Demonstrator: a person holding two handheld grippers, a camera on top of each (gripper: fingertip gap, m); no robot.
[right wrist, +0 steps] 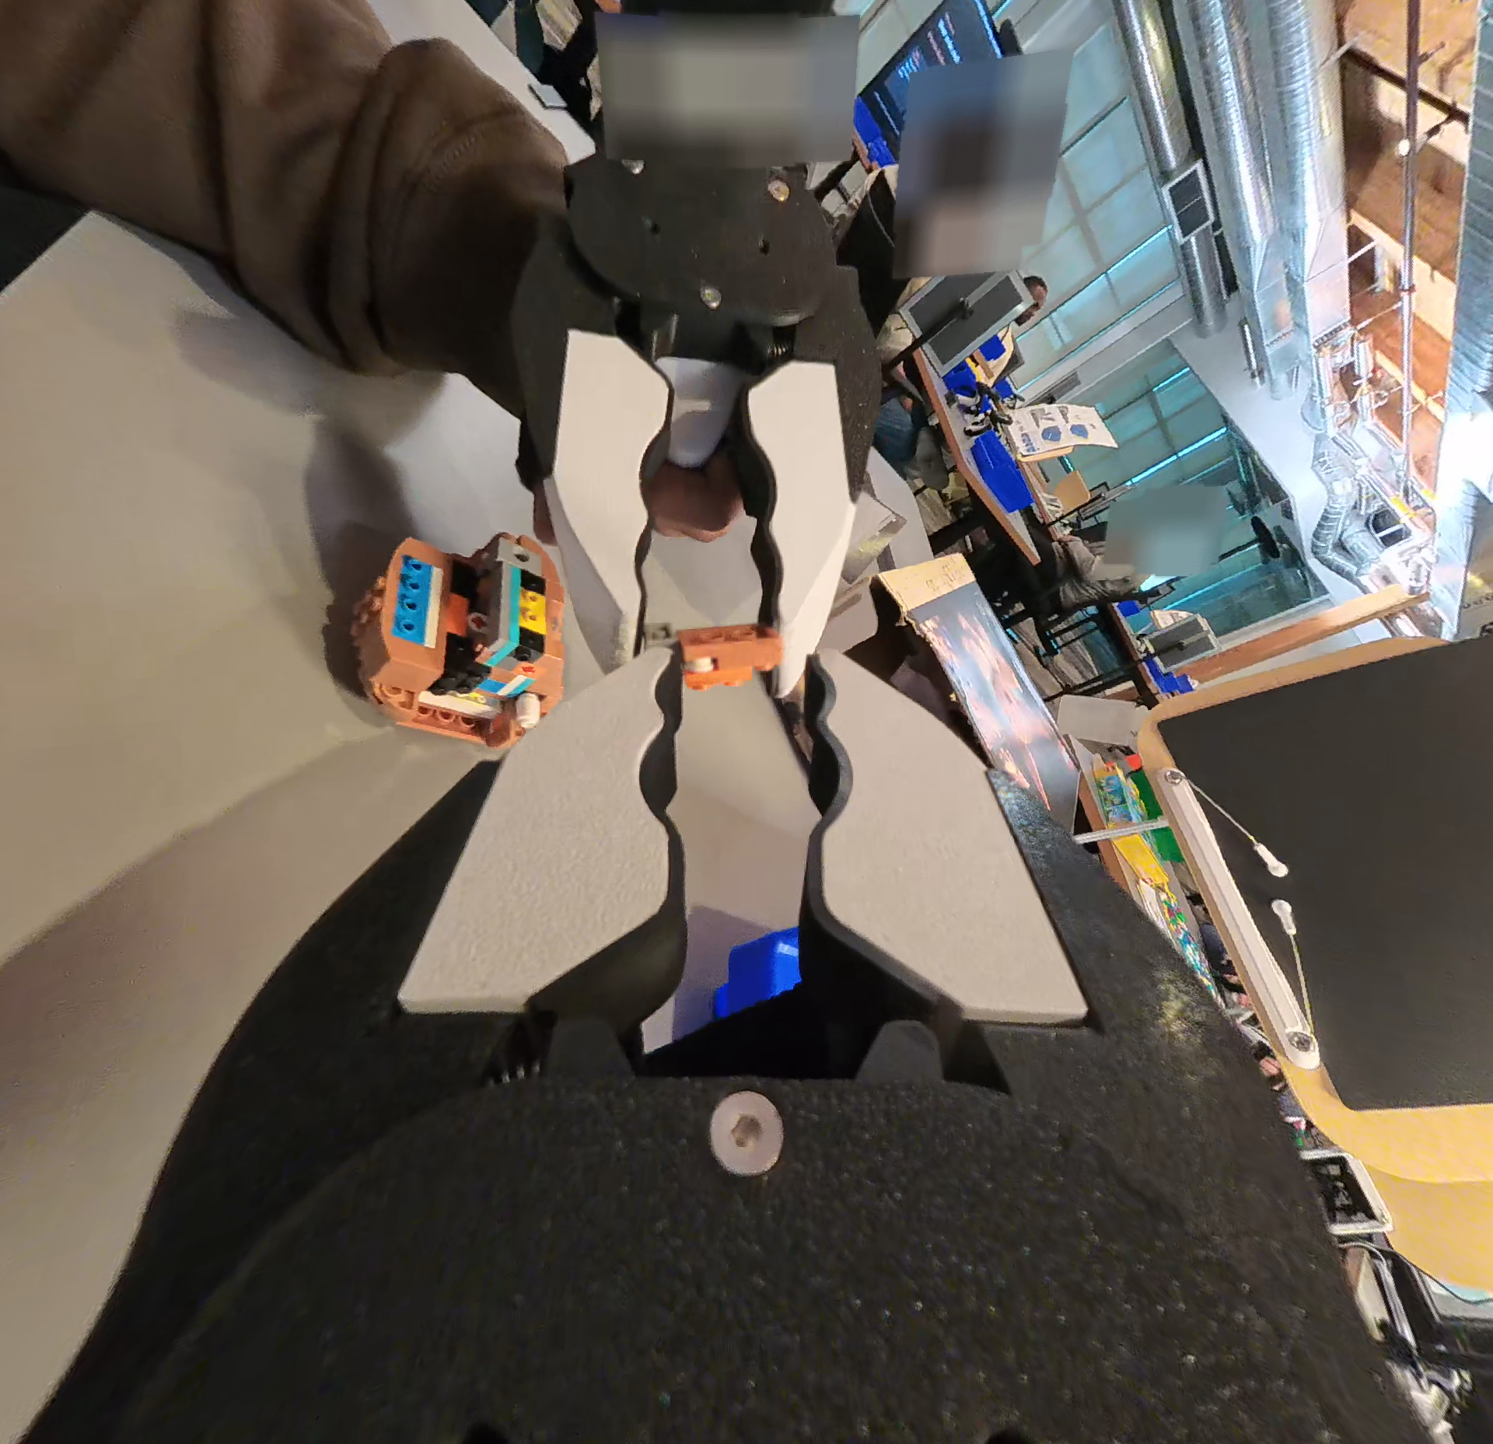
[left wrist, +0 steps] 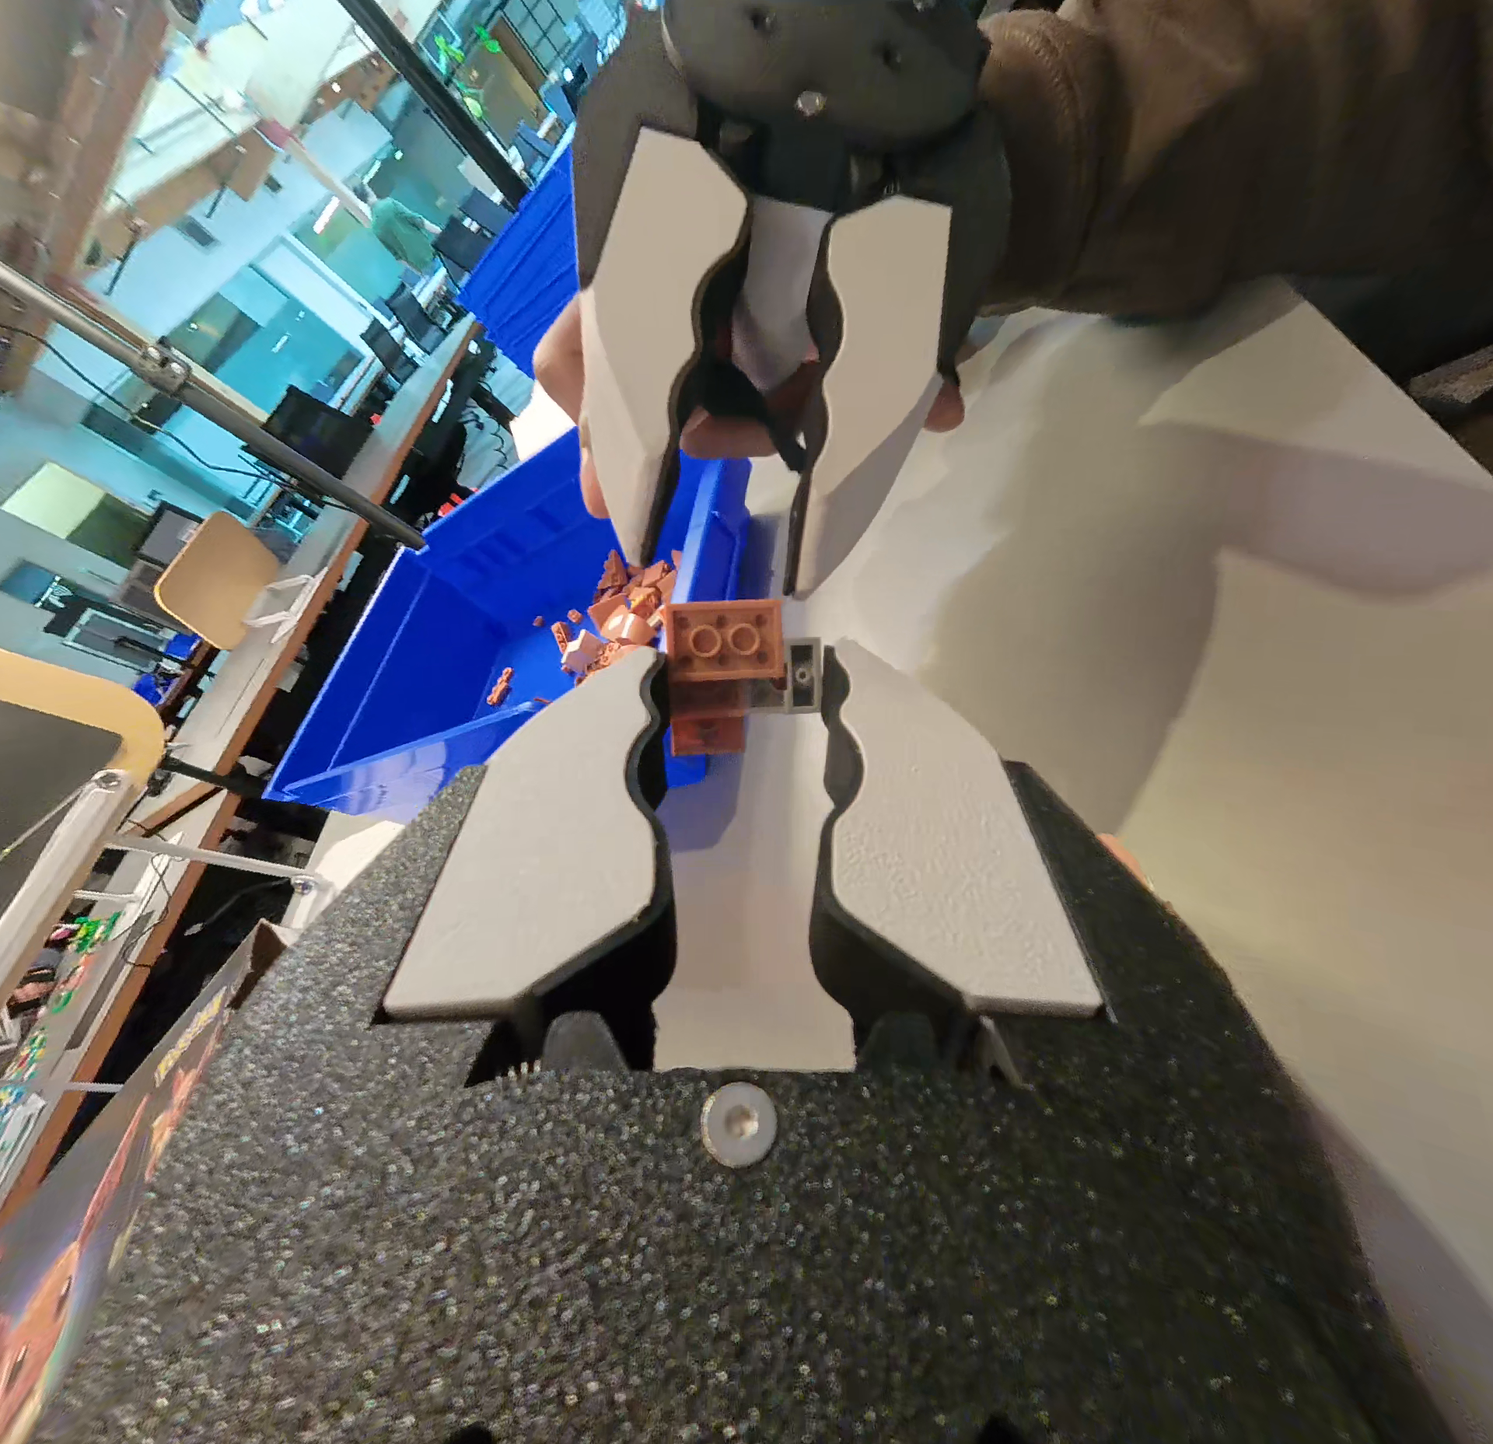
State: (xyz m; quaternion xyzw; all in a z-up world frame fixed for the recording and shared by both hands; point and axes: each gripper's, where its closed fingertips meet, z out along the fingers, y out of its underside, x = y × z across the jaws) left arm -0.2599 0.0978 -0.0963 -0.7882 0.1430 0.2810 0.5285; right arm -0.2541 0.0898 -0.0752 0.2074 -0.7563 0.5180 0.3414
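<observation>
Meeting tip to tip above the white table (left wrist: 1212, 597), the left gripper (left wrist: 747, 670) and right gripper (right wrist: 731, 670) both clamp a small brown brick assembly (left wrist: 723, 646), seemingly to press its pieces together. Beside them, a blue bin (left wrist: 452, 638) holds loose brown bricks (left wrist: 622, 605); a multicoloured brick model (right wrist: 460, 638) sits nearby.

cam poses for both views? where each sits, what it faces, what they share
Left wrist view: on the left gripper, facing the right gripper, a blue bin and white table; own fingers, brown sleeve show.
Right wrist view: on the right gripper, facing the left gripper and a brick model; own fingers show.
Shared: the brown brick cluster between the meeting tips.
</observation>
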